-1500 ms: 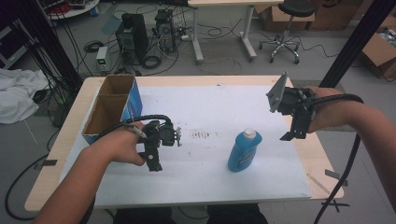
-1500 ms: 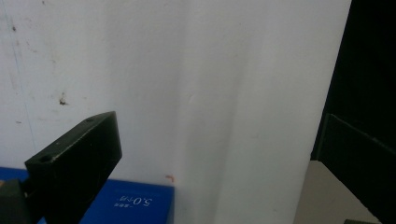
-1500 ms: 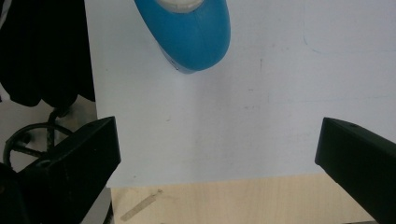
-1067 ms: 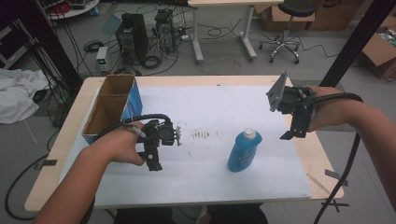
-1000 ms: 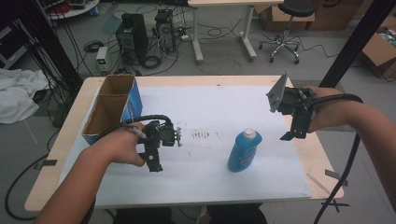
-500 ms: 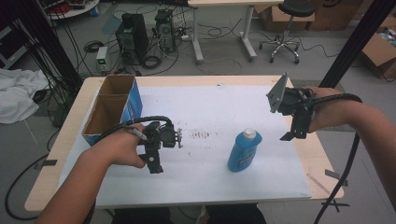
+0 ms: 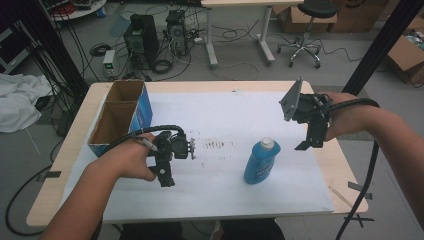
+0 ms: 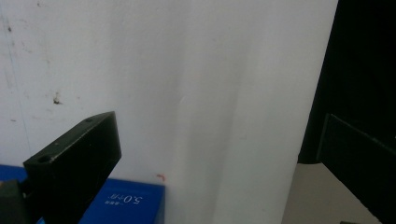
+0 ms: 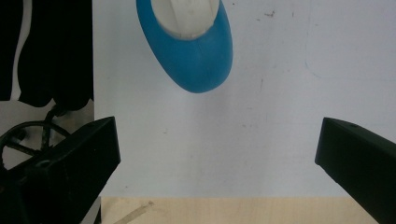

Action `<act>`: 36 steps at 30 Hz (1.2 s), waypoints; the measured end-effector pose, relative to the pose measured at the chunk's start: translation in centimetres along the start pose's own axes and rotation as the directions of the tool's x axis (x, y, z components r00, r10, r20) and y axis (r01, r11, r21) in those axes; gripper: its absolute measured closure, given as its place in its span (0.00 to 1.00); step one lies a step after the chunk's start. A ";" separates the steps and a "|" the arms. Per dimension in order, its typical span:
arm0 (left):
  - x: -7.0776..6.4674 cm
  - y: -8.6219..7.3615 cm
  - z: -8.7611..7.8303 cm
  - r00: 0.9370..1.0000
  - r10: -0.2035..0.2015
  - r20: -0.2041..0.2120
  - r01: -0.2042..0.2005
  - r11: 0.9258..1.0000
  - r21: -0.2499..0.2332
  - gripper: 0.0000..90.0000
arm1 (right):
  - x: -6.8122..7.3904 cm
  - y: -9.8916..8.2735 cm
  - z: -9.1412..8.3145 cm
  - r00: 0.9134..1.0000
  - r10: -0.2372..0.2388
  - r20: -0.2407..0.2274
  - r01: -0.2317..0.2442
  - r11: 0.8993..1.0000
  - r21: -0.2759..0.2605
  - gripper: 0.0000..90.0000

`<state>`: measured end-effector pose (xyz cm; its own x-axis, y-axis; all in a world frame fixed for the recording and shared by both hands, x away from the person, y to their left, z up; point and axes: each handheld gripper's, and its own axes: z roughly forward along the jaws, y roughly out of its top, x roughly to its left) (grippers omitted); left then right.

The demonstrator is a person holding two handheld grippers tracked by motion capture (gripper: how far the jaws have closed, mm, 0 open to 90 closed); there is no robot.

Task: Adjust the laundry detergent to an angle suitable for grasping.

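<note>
— See the blue bottle (image 7: 260, 162)? It stands upright on the white sheet (image 7: 225, 120) that covers the tabletop (image 7: 345, 170), right of the middle and towards the near edge, white cap on top. Nothing touches it.

— So nobody has it yet?

— No. The right tongs (image 7: 306, 141) hang in the air just beyond it to the right, tilted down at it. In the right gripper view the bottle (image 9: 192, 42) sits ahead of them, and both jaws stand wide apart with bare sheet between. I'd guess they are held open like that so they can drop around the bottle.

— And the other hand?

— The left tongs (image 7: 192, 150) lie low over the sheet, left of the middle, well apart from the bottle. Their jaws are spread too, and empty. The hand looks parked to me, waiting near the cardboard box (image 7: 120, 115).

— The box is why?

— Probably where the bottle goes: it lies at the left end, open top up, split into two compartments, nothing visible in them.

— Count it for me.

— One bottle, one box with two compartments, one sheet, two tongs, both holding nothing.
</note>
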<state>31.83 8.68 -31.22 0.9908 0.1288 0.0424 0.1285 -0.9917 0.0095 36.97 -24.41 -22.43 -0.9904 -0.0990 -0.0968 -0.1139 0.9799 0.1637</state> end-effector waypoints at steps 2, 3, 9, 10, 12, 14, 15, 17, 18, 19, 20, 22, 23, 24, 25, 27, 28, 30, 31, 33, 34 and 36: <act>0.0 0.0 0.0 1.000 -0.004 0.000 0.004 1.000 0.003 0.00 | 0.0 0.2 0.0 1.000 -0.015 -0.005 0.015 1.000 -0.001 0.00; 0.0 0.0 0.0 1.000 -0.009 0.001 0.009 1.000 0.005 0.00 | 0.0 0.3 0.0 1.000 -0.021 -0.005 0.021 1.000 0.000 0.00; -0.2 0.0 0.0 1.000 -0.017 0.002 0.017 1.000 -0.003 0.00 | -0.3 1.4 0.3 0.997 -0.071 -0.025 0.071 0.997 0.000 0.00; -0.2 0.0 0.0 1.000 -0.022 0.005 0.022 1.000 -0.003 0.00 | -0.4 1.6 0.5 0.996 -0.084 -0.021 0.084 0.996 0.003 0.00; -0.2 -0.1 0.1 1.000 -0.026 0.008 0.026 1.000 0.002 0.00 | -0.5 2.0 0.8 0.994 -0.101 -0.031 0.101 0.995 0.003 0.00; -0.3 -0.2 0.0 0.999 -0.031 0.005 0.031 0.999 0.006 0.00 | -0.5 2.4 1.1 0.992 -0.119 -0.036 0.120 0.993 0.002 0.00; -0.3 -0.2 -0.1 0.999 -0.036 0.003 0.036 0.999 0.004 0.00 | -0.5 2.6 1.3 0.991 -0.127 -0.042 0.127 0.992 0.003 0.00; -0.3 -0.3 -0.2 0.999 -0.043 -0.001 0.043 0.999 0.002 0.00 | -0.5 3.0 1.5 0.988 -0.144 -0.049 0.144 0.990 0.007 0.00; -0.4 -0.4 -0.2 0.999 -0.045 -0.002 0.045 0.999 0.001 0.00 | -0.5 3.2 1.7 0.987 -0.154 -0.054 0.155 0.988 0.009 0.00; -0.4 -0.4 -0.2 0.999 -0.047 -0.003 0.047 0.999 0.001 0.00 | -0.4 3.4 1.8 0.985 -0.162 -0.059 0.163 0.987 0.009 0.00; -0.4 -0.4 -0.2 0.999 -0.049 -0.003 0.049 0.999 0.002 0.00 | -0.4 3.6 1.9 0.984 -0.169 -0.061 0.170 0.985 0.010 0.00; -0.5 -0.4 -0.2 0.999 -0.051 -0.003 0.051 0.999 0.002 0.00 | -0.4 3.9 2.0 0.981 -0.182 -0.065 0.183 0.983 0.010 0.00; -0.6 -0.4 -0.2 0.999 -0.054 -0.001 0.054 0.999 0.004 0.00 | -0.3 4.0 2.1 0.980 -0.188 -0.067 0.189 0.982 0.011 0.00; -0.7 -0.4 -0.2 0.998 -0.055 0.000 0.055 0.998 0.002 0.00 | -0.3 4.1 2.2 0.979 -0.193 -0.071 0.194 0.981 0.013 0.00; -0.7 -0.4 -0.2 0.998 -0.055 0.000 0.055 0.998 0.000 0.00 | -0.2 4.2 2.3 0.977 -0.197 -0.074 0.199 0.980 0.017 0.00; -0.8 -0.4 -0.2 0.998 -0.058 -0.001 0.058 0.998 0.000 0.00 | -0.1 4.4 2.6 0.975 -0.206 -0.083 0.209 0.978 0.025 0.00; -0.8 -0.4 -0.3 0.998 -0.058 -0.003 0.058 0.998 0.001 0.00 | 0.0 4.5 2.8 0.974 -0.210 -0.087 0.213 0.977 0.030 0.00; -0.9 -0.4 -0.5 0.998 -0.060 -0.008 0.060 0.998 0.001 0.00 | 0.1 4.8 3.1 0.971 -0.220 -0.093 0.224 0.974 0.036 0.00; -0.9 -0.4 -0.7 0.998 -0.061 -0.011 0.061 0.998 -0.002 0.00 | 0.2 4.8 3.2 0.970 -0.221 -0.098 0.226 0.974 0.033 0.00; -1.0 -0.5 -0.8 0.998 -0.064 -0.015 0.064 0.998 -0.005 0.00 | 0.3 5.0 3.7 0.968 -0.227 -0.109 0.231 0.973 0.029 0.00; -1.0 -0.5 -0.8 0.998 -0.065 -0.015 0.065 0.998 -0.005 0.00 | 0.3 5.1 3.9 0.966 -0.234 -0.109 0.238 0.971 0.027 0.00; -1.0 -0.5 -0.8 0.998 -0.063 -0.015 0.063 0.998 -0.002 0.00 | 0.4 5.1 4.3 0.965 -0.235 -0.115 0.239 0.971 0.026 0.00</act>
<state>30.72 9.08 -30.47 0.9800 0.1909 0.0565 0.1904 -0.9816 0.0141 36.31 -18.68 -25.85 -0.9382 -0.3455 -0.0191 -0.3455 0.9320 0.1100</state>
